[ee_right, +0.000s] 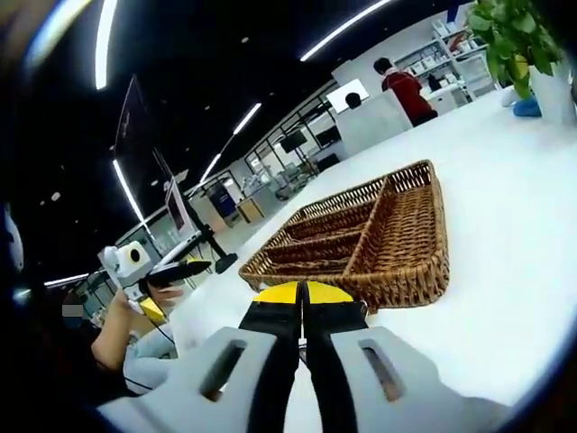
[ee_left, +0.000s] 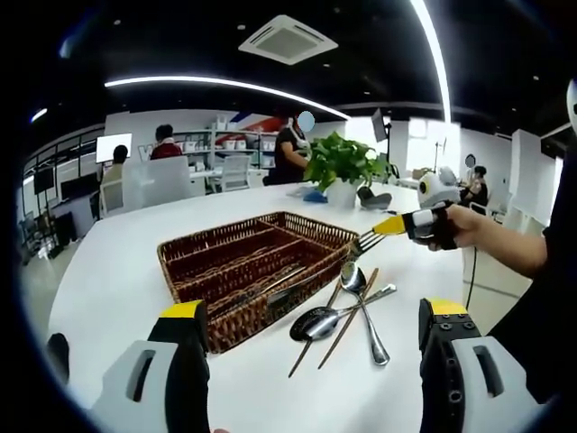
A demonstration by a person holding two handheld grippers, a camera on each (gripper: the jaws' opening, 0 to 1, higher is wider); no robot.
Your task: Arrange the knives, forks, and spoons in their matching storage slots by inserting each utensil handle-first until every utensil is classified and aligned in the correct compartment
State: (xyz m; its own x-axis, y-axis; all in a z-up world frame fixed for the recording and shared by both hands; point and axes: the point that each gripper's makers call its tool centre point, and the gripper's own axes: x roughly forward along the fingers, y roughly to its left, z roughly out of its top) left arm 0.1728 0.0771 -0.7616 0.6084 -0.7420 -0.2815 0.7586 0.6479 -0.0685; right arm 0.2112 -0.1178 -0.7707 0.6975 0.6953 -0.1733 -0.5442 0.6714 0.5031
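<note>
A brown wicker tray (ee_left: 236,245) with long slots lies on the white table (ee_left: 117,262); a few utensils lie in its near slots (ee_left: 281,289). To its right, loose on the table, lie spoons (ee_left: 315,322) and brown chopsticks (ee_left: 335,330), crossed over each other. My left gripper (ee_left: 313,308) is open, jaws wide apart above the near table edge. A hand holds my right gripper (ee_left: 389,225) at the tray's right corner, shut on a fork (ee_left: 365,242) whose tines point at the tray. In the right gripper view the shut jaws (ee_right: 302,294) face the tray (ee_right: 410,262).
A green plant in a white pot (ee_left: 343,176) (ee_right: 532,54) stands at the far end of the table. In the right gripper view the left gripper (ee_right: 176,269) is off to the left, in a hand. People sit at desks with monitors in the background.
</note>
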